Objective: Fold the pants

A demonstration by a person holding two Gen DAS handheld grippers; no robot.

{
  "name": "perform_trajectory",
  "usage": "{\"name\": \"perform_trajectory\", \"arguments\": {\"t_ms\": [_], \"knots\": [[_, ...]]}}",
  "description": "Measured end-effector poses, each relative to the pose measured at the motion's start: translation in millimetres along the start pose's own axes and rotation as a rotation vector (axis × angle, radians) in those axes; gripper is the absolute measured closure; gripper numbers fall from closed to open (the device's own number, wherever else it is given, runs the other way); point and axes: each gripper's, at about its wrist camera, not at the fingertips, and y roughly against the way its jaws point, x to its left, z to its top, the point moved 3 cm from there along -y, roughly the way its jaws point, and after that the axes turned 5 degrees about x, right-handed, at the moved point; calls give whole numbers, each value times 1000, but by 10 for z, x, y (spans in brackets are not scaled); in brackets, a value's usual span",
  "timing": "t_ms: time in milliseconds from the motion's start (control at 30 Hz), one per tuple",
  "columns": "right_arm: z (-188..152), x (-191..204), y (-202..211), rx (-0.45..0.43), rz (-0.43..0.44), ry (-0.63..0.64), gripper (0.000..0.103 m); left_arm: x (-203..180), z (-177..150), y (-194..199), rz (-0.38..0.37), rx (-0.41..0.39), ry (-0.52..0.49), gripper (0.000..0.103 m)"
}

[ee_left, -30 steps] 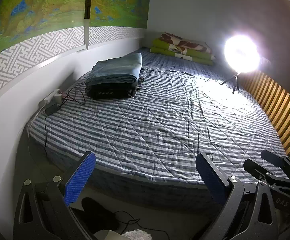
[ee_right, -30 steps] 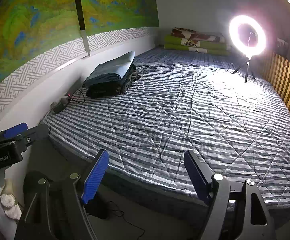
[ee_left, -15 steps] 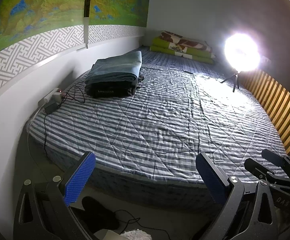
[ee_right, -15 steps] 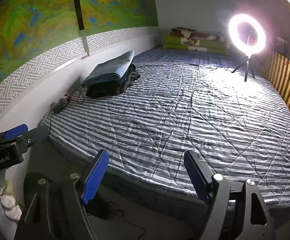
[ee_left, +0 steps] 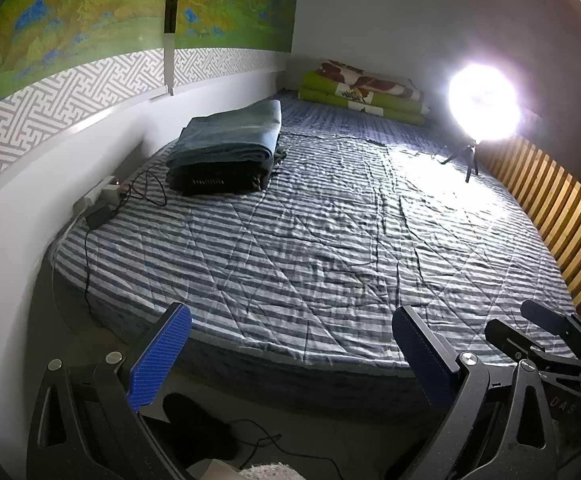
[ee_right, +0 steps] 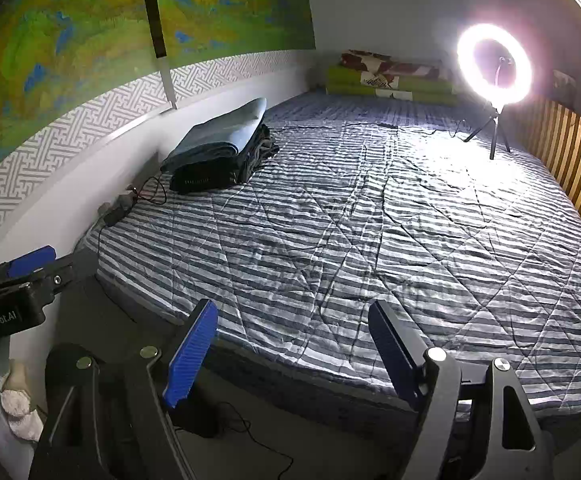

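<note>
Against the wall, the folded pants stack [ee_left: 226, 148] lies lengthwise along it. My left gripper [ee_left: 290, 356] and right gripper [ee_right: 290, 352] are both spread, pinching nothing.

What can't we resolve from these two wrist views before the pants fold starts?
- Folded stack by the wall, both views: which layers are pants can't be told; the teal top layer covers the dark ones.
- Ring light, left wrist view: glare washes out the ring.
- Folded bedding at the far end: too small for detail.
- Floor items under the left claw and right claw: dark, cut off by the bottom edge.
</note>
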Motion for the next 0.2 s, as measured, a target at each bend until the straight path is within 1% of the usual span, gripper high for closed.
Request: {"name": "perform_trajectory", "arguments": {"t_ms": [100,200], "knots": [[-1,-9,-15,3,-1,-2,29,-13,-3,-2,-7,-12,-8,1],[-4,-19,-32,7,2,-8,29,-24,-6,-35,-6,-3,-4,1]]}}
